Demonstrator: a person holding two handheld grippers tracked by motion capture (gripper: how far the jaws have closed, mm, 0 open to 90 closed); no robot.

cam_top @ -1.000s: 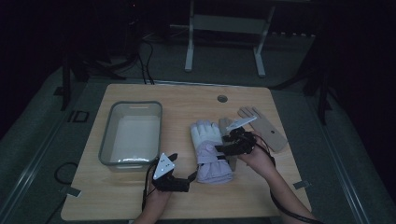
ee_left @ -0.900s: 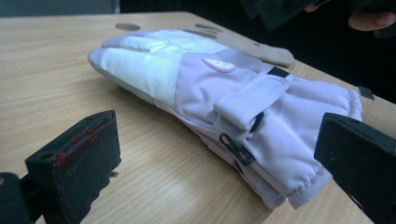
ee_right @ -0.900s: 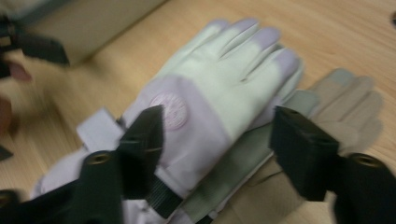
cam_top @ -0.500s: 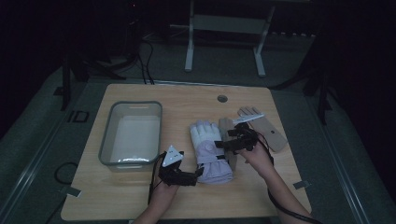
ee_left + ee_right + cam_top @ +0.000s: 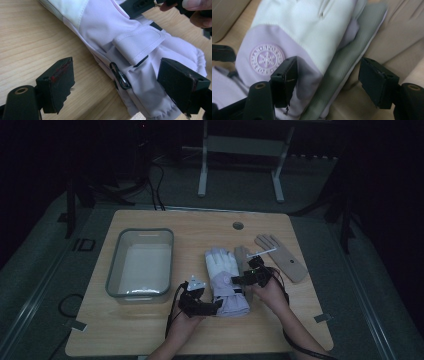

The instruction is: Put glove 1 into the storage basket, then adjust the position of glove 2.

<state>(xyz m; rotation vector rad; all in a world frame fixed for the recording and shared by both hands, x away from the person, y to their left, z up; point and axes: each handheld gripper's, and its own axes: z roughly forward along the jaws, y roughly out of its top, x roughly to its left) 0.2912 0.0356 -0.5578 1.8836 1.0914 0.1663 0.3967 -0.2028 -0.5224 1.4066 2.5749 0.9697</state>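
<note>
A white and lavender ski glove lies mid-table, fingers pointing away. My left gripper sits at its cuff. In the left gripper view the cuff with its strap and black clip lies between the jaws, which have just been closing; the left jaw still stands apart on the wood. My right gripper is at the glove's right edge. In the right gripper view its jaws, just closing too, straddle the lavender back and grey palm fabric. My right gripper and left gripper are both open.
A grey-rimmed clear bin stands left of the glove. A flat tan glove lies to the right, close behind my right gripper. The wooden table has a cable hole near its far edge.
My left gripper has slid right up to the glove's cuff. The right gripper has sunk onto the glove's right edge. The glove has not moved.
</note>
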